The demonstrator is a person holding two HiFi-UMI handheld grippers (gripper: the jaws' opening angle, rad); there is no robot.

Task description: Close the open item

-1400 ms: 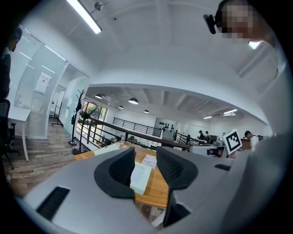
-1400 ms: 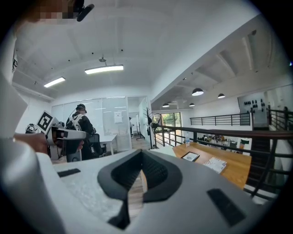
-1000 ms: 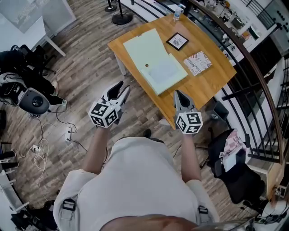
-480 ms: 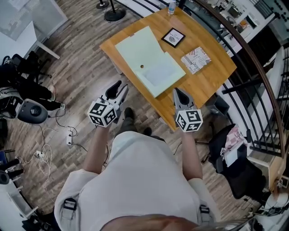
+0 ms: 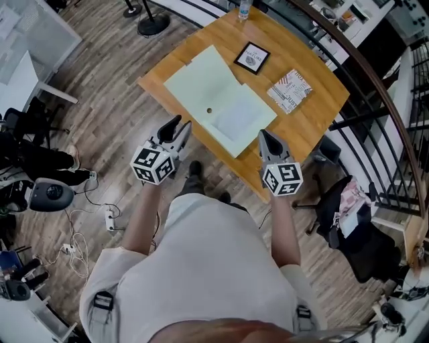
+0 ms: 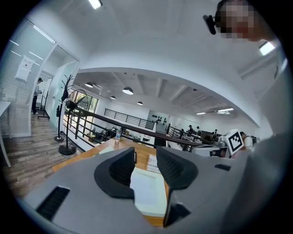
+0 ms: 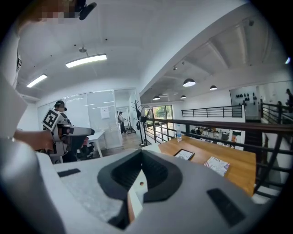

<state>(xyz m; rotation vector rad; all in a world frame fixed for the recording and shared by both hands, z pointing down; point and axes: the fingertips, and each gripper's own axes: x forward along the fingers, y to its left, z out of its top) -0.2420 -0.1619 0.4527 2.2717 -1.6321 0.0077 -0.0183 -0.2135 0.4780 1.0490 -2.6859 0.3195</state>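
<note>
**Asker:** What fills the scene, largest thing first?

**Describer:** A wooden table (image 5: 315, 127), seen from above with one corner turned toward the person. It stands on a plank floor (image 5: 107, 120), with a dark railing (image 5: 375, 100) curving along the table's far side.

**Asker:** Where is the open item?

**Describer:** A pale green folder (image 5: 201, 87) lies open and flat on the table's left half. Its two leaves are spread out, and the nearer leaf reaches almost to the table's near edge.

**Asker:** And the grippers?

**Describer:** Both are held in the air on the table's near side, touching nothing. The left gripper (image 5: 179, 124) is off the table, over the floor beside its near-left edge. Its jaws are spread and empty. The right gripper (image 5: 265, 135) points in by the table's near corner. Its jaws are clenched together on nothing.

**Asker:** Any smaller things?

**Describer:** A patterned booklet (image 5: 289, 90) lies on the table's right side, clear of the folder. A black-framed card (image 5: 251, 57) lies toward the table's far corner. A water bottle (image 5: 244, 9) stands at that far corner.
</note>
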